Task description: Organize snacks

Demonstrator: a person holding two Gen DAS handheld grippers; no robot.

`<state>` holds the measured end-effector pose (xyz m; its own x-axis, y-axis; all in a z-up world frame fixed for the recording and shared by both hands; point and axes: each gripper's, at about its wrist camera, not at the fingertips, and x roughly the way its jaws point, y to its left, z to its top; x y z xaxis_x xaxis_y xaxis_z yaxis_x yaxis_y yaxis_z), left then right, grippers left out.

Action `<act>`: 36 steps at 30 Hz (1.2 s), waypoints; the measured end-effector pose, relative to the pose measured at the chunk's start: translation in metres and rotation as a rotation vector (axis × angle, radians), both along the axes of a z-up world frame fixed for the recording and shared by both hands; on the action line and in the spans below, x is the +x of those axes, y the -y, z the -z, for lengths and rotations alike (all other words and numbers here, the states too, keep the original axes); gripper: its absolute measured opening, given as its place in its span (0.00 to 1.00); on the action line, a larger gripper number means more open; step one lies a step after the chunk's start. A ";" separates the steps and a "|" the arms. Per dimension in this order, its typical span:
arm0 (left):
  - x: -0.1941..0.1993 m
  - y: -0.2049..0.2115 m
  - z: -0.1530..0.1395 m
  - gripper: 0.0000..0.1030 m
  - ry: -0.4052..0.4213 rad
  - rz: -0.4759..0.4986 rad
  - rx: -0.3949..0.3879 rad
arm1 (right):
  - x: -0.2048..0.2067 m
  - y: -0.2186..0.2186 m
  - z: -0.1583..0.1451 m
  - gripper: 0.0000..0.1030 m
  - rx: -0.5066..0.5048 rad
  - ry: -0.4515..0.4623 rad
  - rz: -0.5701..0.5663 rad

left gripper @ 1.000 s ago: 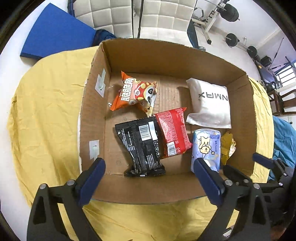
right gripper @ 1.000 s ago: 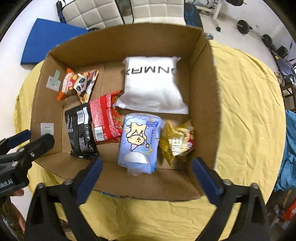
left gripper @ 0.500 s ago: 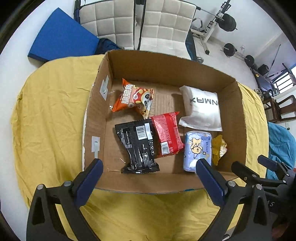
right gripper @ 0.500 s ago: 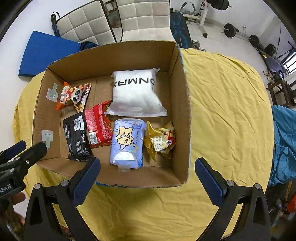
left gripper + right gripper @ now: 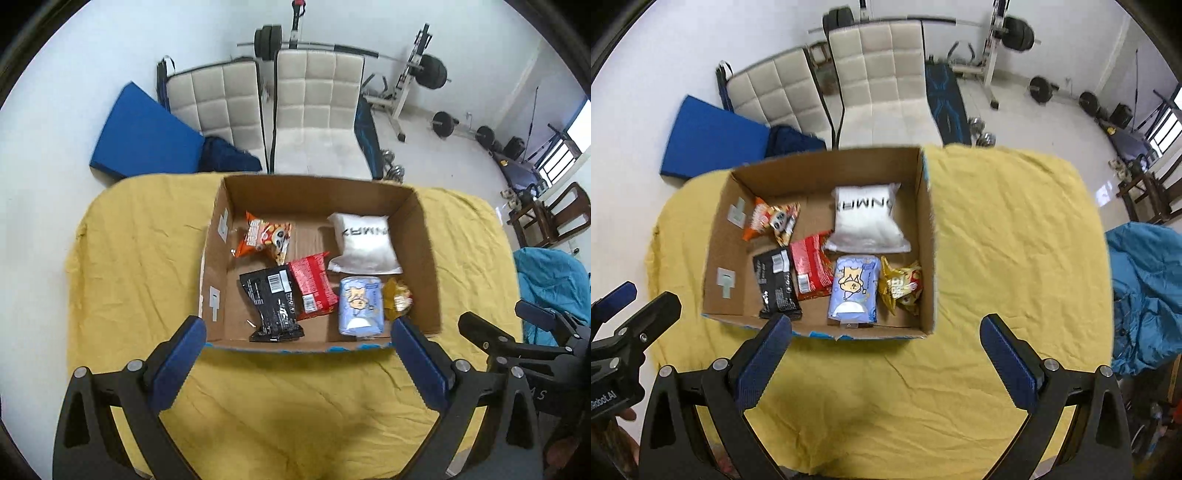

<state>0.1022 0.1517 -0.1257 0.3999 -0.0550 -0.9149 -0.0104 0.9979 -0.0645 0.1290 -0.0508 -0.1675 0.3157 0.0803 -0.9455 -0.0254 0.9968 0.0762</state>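
Both grippers have pulled back and up from the cardboard box (image 5: 428, 258) since 1 second ago, so the box now looks smaller and more of the room shows behind it. The left gripper (image 5: 293, 345) hangs over the yellow cloth (image 5: 140, 258) just short of the box's near wall, fingers spread wide and grasping nothing. The right gripper (image 5: 884, 341) is likewise spread and empty, over the cloth near the box's near right corner.

All 6 snacks lie inside the box. The orange panda packet (image 5: 266, 236) sits toward the far left corner, the white pouch (image 5: 364, 240) toward the far right. Along the near wall run the black packet (image 5: 271, 299), the red packet (image 5: 314, 290) overlapping its edge, the pale blue pack (image 5: 360, 304), and the gold packet (image 5: 397, 301) squeezed between that pack and the right wall.

Beyond the box stand 2 cream quilted chairs (image 5: 317, 103), a blue mat (image 5: 144, 136) and weight equipment (image 5: 424, 74). Nothing lies between either gripper and the box.
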 end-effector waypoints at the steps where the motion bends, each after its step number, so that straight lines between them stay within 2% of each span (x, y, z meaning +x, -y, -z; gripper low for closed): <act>1: -0.004 0.000 -0.007 1.00 0.011 -0.004 -0.003 | -0.005 0.002 -0.009 1.00 0.007 0.013 0.000; 4: -0.017 0.002 -0.031 1.00 0.045 -0.008 -0.005 | -0.026 0.008 -0.044 1.00 0.016 0.069 0.000; 9: -0.036 0.008 -0.058 1.00 0.094 -0.004 0.018 | -0.050 0.013 -0.083 1.00 0.005 0.124 0.000; 18: -0.064 0.022 -0.095 1.00 0.150 0.010 0.016 | -0.078 0.021 -0.128 1.00 0.007 0.184 -0.011; 26: -0.077 0.030 -0.103 1.00 0.148 0.007 0.015 | -0.095 0.023 -0.152 1.00 0.001 0.215 -0.028; 36: -0.085 0.037 -0.105 1.00 0.143 0.016 0.016 | -0.106 0.032 -0.158 1.00 -0.009 0.214 -0.008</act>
<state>0.0171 0.1144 -0.0207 0.5250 -0.0481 -0.8497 0.0138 0.9988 -0.0480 0.0232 -0.0826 -0.0098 0.5087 0.0759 -0.8576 -0.0483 0.9971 0.0597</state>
